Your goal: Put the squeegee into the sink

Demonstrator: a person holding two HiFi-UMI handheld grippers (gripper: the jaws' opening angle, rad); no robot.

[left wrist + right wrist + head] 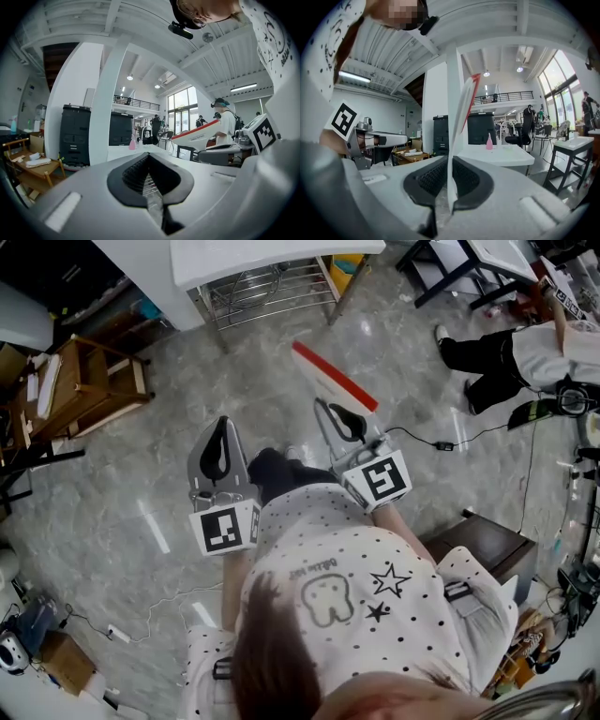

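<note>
I hold both arms out ahead of my white, black-dotted shirt (366,596), each gripper pointing nearly level over the floor. My right gripper (323,409) is out a little farther, angled up and to the left in the head view. Its jaws are clamped on the lower end of the one white plastic squeegee with a red blade edge (333,379). In the right gripper view the squeegee (457,126) stands upright, edge-on, between the dark ribbed pads (429,180). My left gripper (222,427) sits just beside it, apart from it, with its jaws together on nothing. There are two grippers, each with one black-and-white marker cube (225,529), and one squeegee, up in the air and resting on nothing. The grey marbled floor (150,474) lies open directly ahead. It is bounded by a white table with a wire rack under it (272,287) at the far edge, a wooden shelf unit (84,381) to the left, a dark brown stool (483,545) close on my right, and a person (506,352) low on the floor at far right, with a black cable (450,444) trailing across.
</note>
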